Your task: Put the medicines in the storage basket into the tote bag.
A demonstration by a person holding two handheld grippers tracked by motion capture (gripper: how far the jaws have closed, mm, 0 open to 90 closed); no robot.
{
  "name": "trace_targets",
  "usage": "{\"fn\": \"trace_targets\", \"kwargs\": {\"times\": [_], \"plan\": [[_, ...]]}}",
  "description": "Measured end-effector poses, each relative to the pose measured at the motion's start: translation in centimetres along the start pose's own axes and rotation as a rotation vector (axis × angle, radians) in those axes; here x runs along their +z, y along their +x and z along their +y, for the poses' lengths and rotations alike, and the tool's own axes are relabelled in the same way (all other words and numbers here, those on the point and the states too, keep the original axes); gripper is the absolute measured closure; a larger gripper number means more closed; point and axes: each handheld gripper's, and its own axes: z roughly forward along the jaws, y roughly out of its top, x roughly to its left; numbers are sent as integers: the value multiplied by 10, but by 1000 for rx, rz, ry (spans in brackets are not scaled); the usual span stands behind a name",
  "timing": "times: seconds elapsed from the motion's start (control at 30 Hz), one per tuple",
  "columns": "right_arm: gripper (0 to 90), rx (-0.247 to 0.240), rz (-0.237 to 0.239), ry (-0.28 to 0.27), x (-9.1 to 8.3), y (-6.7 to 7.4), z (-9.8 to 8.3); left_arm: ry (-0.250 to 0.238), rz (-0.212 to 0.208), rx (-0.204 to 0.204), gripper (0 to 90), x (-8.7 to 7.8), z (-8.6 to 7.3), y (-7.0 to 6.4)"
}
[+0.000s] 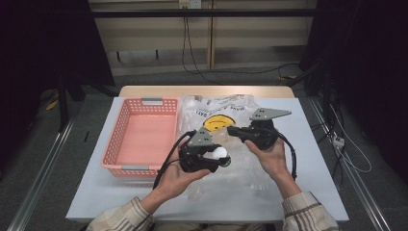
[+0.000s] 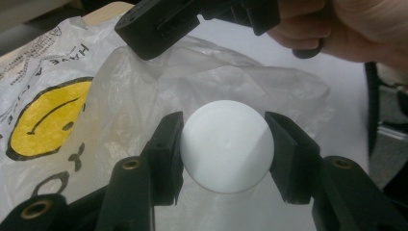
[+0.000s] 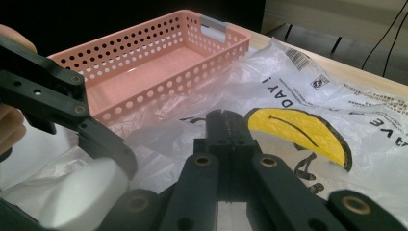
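With its jaws clamped either side, the left gripper (image 2: 223,149) grips a white round cap (image 2: 226,146) above the plastic bag (image 2: 120,91). Right gripper (image 3: 226,126) is clenched on a fold of bag film, lifting it. Cap looks rigid, smooth, probably light: grip across the diameter. Film is limp, slippery. Pink basket (image 1: 126,126) beside.

The plastic bag (image 3: 308,96) carries the only readable print. Beside its yellow smiley face (image 3: 303,132), black capitals read "DAY!" in the right gripper view, with "AVE" cut off at that view's right edge. In the left gripper view the same line shows as "HAVE A" above the smiley (image 2: 45,118). A barcode (image 3: 299,58) and a small square symbol (image 3: 318,83) sit near the bag's top edge, with lines of fine print too small to read.
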Motion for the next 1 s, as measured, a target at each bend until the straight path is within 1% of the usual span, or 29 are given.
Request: {"fn": "trace_targets", "kwargs": {"times": [0.03, 0.1, 0.13, 0.17, 0.2, 0.23, 0.27, 0.33, 0.37, 0.4, 0.47, 0.53, 0.6, 0.67, 0.7, 0.73, 0.8, 0.83, 0.87, 0.9, 0.93, 1.0], "plan": [[900, 1, 1, 2, 1, 0, 0, -4, -5, -6, 510, 4, 0, 0], [900, 2, -1, 5, 2, 0, -1, 18, -6, -4, 510, 10, -1, 1], [900, 2, 1, 6, 2, 0, -1, 20, -3, -12, 511, 14, -2, 1], [900, 1, 2, 5, 2, 0, -1, 31, -3, -14, 511, 17, -3, 2], [900, 1, 3, 7, 2, 1, -1, 35, -6, -26, 510, 20, -4, 3], [900, 0, 5, 8, 2, 1, -1, 42, -8, -26, 510, 23, -6, 4], [900, 2, 8, 8, 2, 1, -2, 50, -1, -23, 510, 27, -9, 4], [900, 5, 10, 13, 4, 0, -3, 66, 9, -35, 510, 35, -14, 5], [900, 7, 9, 18, 5, 0, -5, 78, 17, -33, 510, 37, -16, 7], [900, 9, 9, 22, 5, -1, -6, 73, 28, -33, 510, 40, -18, 8], [900, 14, 10, 27, 7, -2, -7, 73, 31, -40, 510, 44, -21, 9], [900, 23, 14, 26, 7, -2, -8, 76, 47, -31, 509, 48, -25, 11], [900, 25, 13, 29, 8, -1, -8, 87, 58, -38, 509, 53, -28, 15], [900, 25, 12, 35, 9, -1, -9, 99, 70, -57, 509, 59, -32, 19], [900, 28, 15, 38, 9, -1, -10, 107, 74, -58, 509, 60, -33, 20], [900, 28, 14, 41, 10, -2, -11, 105, 82, -61, 509, 62, -34, 21], [900, 29, 16, 46, 11, -2, -12, 113, 82, -61, 509, 65, -35, 22], [900, 30, 15, 48, 11, -2, -12, 117, 84, -53, 509, 66, -35, 21], [900, 31, 15, 47, 11, -2, -12, 130, 96, -37, 509, 67, -36, 20], [900, 30, 15, 47, 11, -2, -12, 137, 97, -30, 508, 69, -36, 20], [900, 30, 15, 46, 11, -2, -12, 131, 91, -33, 508, 69, -37, 20], [900, 26, 12, 47, 10, -2, -12, 130, 96, -36, 508, 69, -37, 20]]}}
